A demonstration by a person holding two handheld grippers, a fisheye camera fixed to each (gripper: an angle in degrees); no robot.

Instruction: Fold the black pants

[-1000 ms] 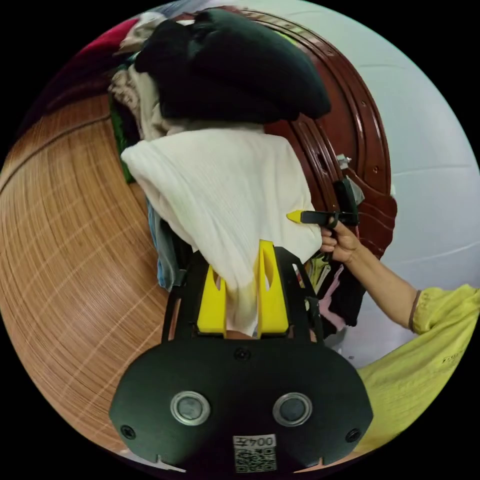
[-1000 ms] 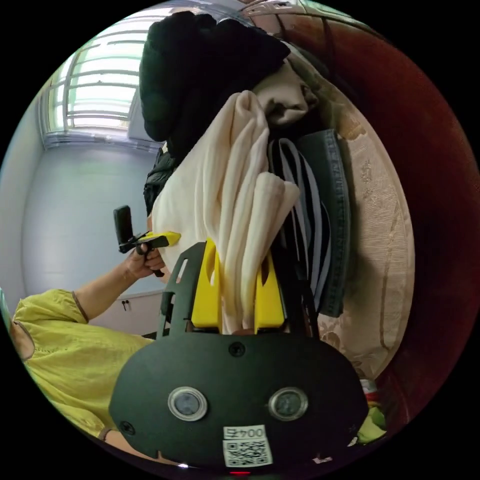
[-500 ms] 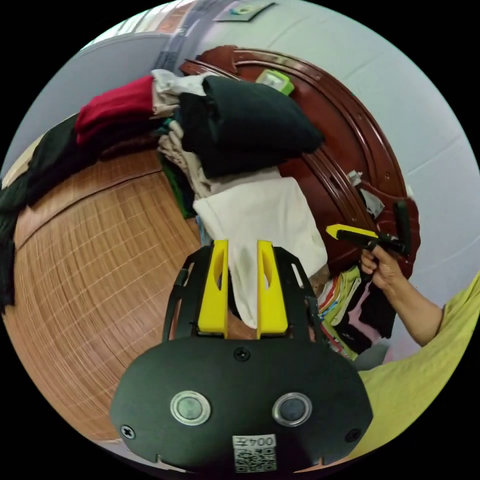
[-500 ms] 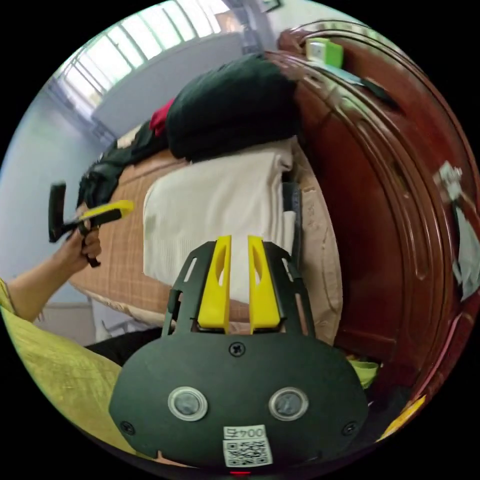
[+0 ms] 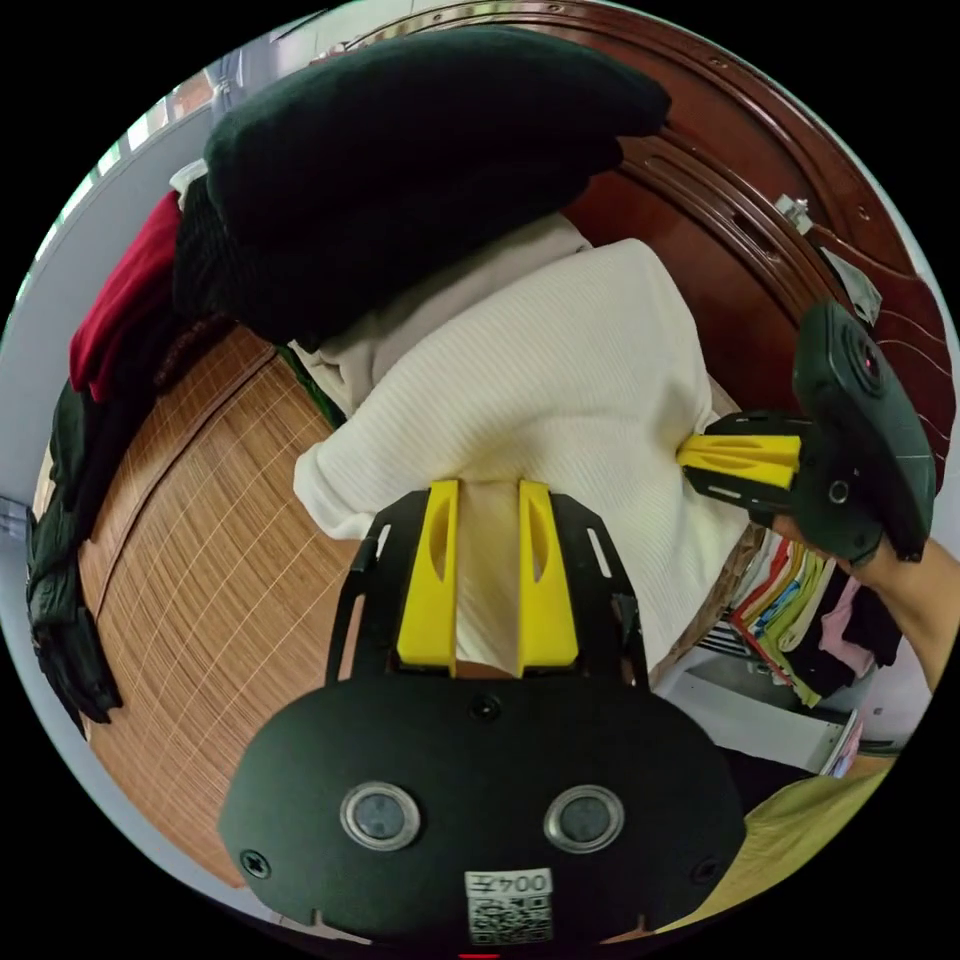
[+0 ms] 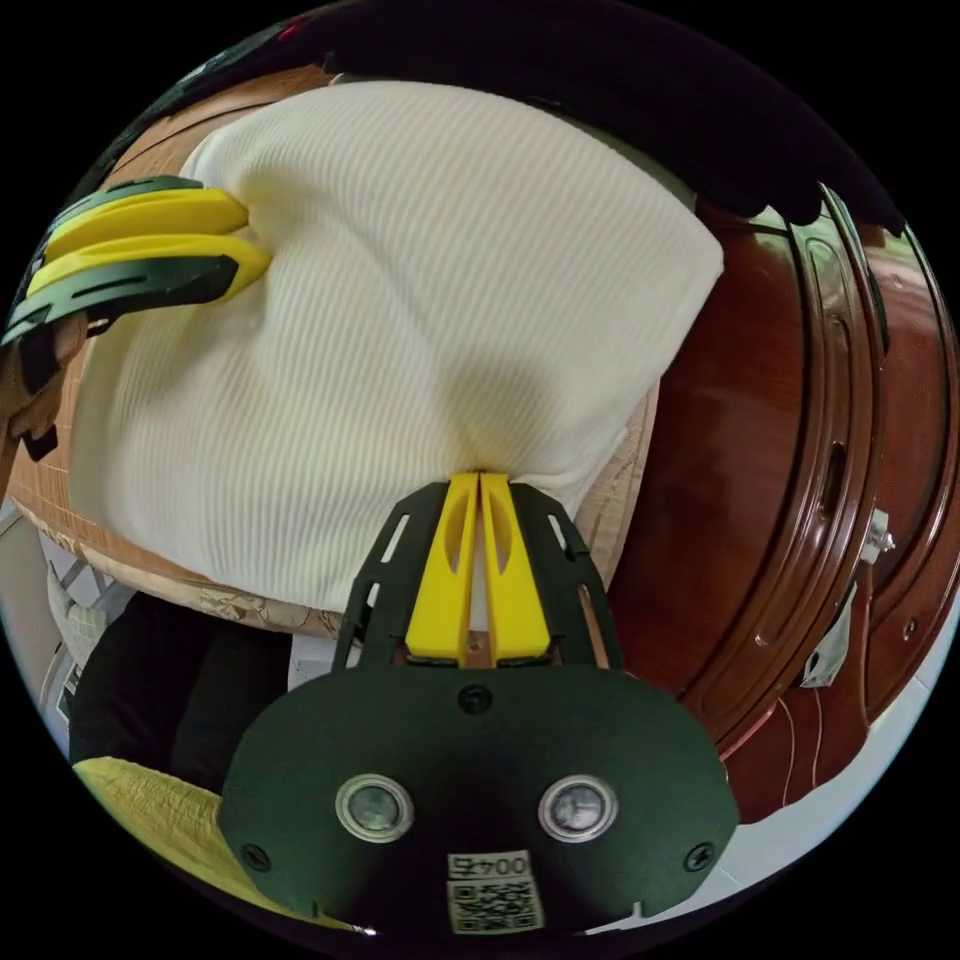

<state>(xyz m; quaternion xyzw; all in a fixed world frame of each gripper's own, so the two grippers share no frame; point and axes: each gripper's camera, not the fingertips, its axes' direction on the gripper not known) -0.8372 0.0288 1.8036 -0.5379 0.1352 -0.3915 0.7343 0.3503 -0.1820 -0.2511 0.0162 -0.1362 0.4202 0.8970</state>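
Against the dark wooden headboard (image 6: 800, 420), both hand-held grippers — left (image 5: 487, 500), right (image 6: 478, 490) — pinch the cream ribbed garment (image 6: 420, 300) beneath black pants (image 5: 420, 150) — tugging risks toppling them.

A cream ribbed knit garment (image 6: 400, 300), matt and soft, lies under a dark, fuzzy cloth bundle (image 5: 420, 150). Behind stands a glossy, polished reddish-brown wooden headboard (image 6: 780, 480). A woven bamboo mat (image 5: 210, 560) shows fine slats. The right gripper (image 6: 478, 490) has smooth yellow plastic jaws in matt black framing.
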